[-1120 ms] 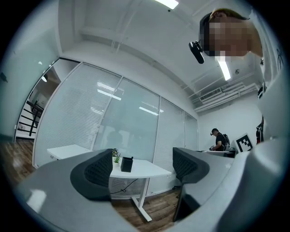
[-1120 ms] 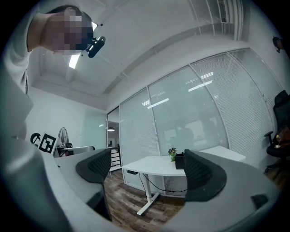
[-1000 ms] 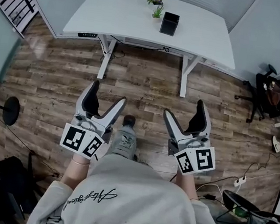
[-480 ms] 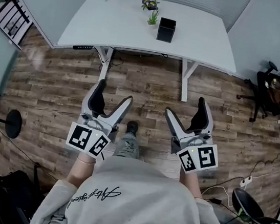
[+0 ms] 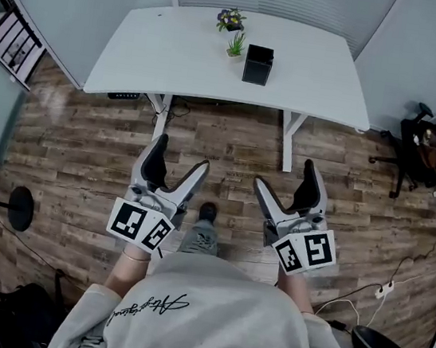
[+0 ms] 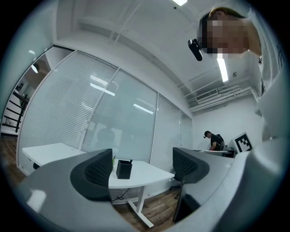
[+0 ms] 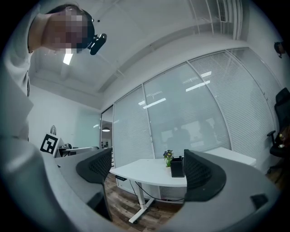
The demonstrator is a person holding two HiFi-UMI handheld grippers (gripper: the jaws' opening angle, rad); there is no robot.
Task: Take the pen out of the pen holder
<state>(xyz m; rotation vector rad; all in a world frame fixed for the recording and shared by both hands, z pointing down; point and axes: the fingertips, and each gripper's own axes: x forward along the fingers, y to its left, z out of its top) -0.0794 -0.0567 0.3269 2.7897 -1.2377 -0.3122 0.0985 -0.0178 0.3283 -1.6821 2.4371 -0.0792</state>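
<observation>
A black square pen holder (image 5: 258, 64) stands on the white desk (image 5: 171, 50), far ahead of me; it also shows in the left gripper view (image 6: 123, 169) and the right gripper view (image 7: 177, 167). A dark pen tip pokes from the holder's top in the left gripper view. My left gripper (image 5: 178, 167) and right gripper (image 5: 288, 182) hover over the wood floor, well short of the desk. Both are open with nothing between their jaws.
Two small potted plants (image 5: 234, 28) sit just left of the pen holder. The desk's white legs (image 5: 289, 142) stand between me and the wall. An office chair with a bag (image 5: 423, 145) is at the right; a round black base (image 5: 18, 207) and cables lie at the floor's edges.
The desk has come lower in the head view and looks nearer as I walk toward it. Both grippers stay open and level in front of me.
</observation>
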